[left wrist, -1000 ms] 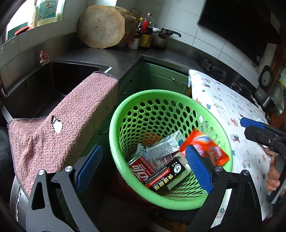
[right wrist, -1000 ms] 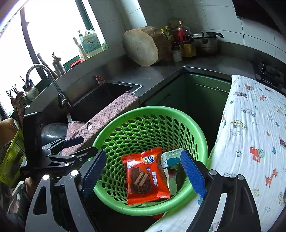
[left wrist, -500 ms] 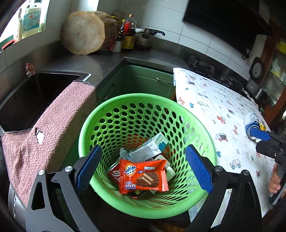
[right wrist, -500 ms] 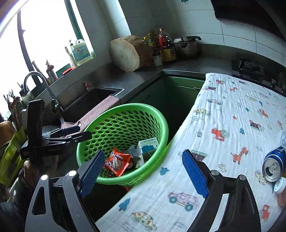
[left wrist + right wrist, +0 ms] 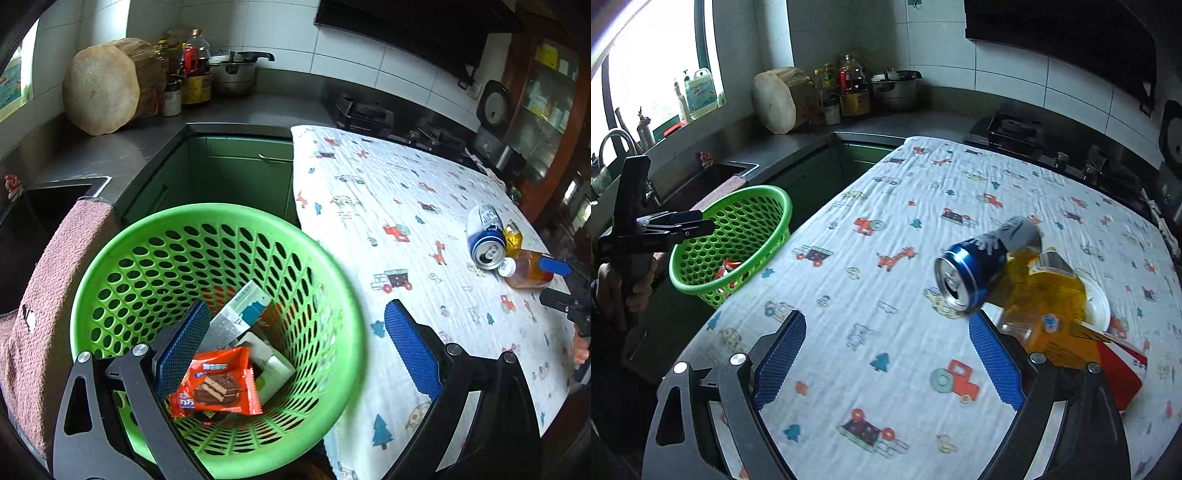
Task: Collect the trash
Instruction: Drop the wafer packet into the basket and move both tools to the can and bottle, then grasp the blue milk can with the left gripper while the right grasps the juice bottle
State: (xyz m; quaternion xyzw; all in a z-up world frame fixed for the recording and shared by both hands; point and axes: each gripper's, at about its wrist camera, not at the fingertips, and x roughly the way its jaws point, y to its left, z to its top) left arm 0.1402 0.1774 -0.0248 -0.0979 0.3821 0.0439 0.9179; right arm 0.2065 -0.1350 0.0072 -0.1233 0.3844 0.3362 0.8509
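A green perforated basket (image 5: 332, 288) stands beside the table and holds an orange snack wrapper (image 5: 216, 387), a small carton (image 5: 243, 314) and other packs. My left gripper (image 5: 295, 350) is open and empty above the basket's rim. My right gripper (image 5: 888, 358) is open and empty over the patterned tablecloth (image 5: 894, 229). To its right lie a blue can (image 5: 975, 269) on its side, an amber plastic bottle (image 5: 1049, 306) and a red pack (image 5: 1123, 373). The can (image 5: 485, 236) and bottle (image 5: 528, 271) also show in the left wrist view. The basket (image 5: 698, 280) is at the left in the right wrist view.
A pink towel (image 5: 48, 295) hangs over the sink edge left of the basket. A round wooden block (image 5: 103, 85), bottles and a pot (image 5: 232, 74) stand on the back counter. A stove (image 5: 1012, 133) sits behind the table. Green cabinets (image 5: 236, 173) are beyond the basket.
The orange wrapper has dropped from the right gripper into the basket. The right gripper has swung right, away from the basket, toward the can and bottle. The left gripper has turned right.
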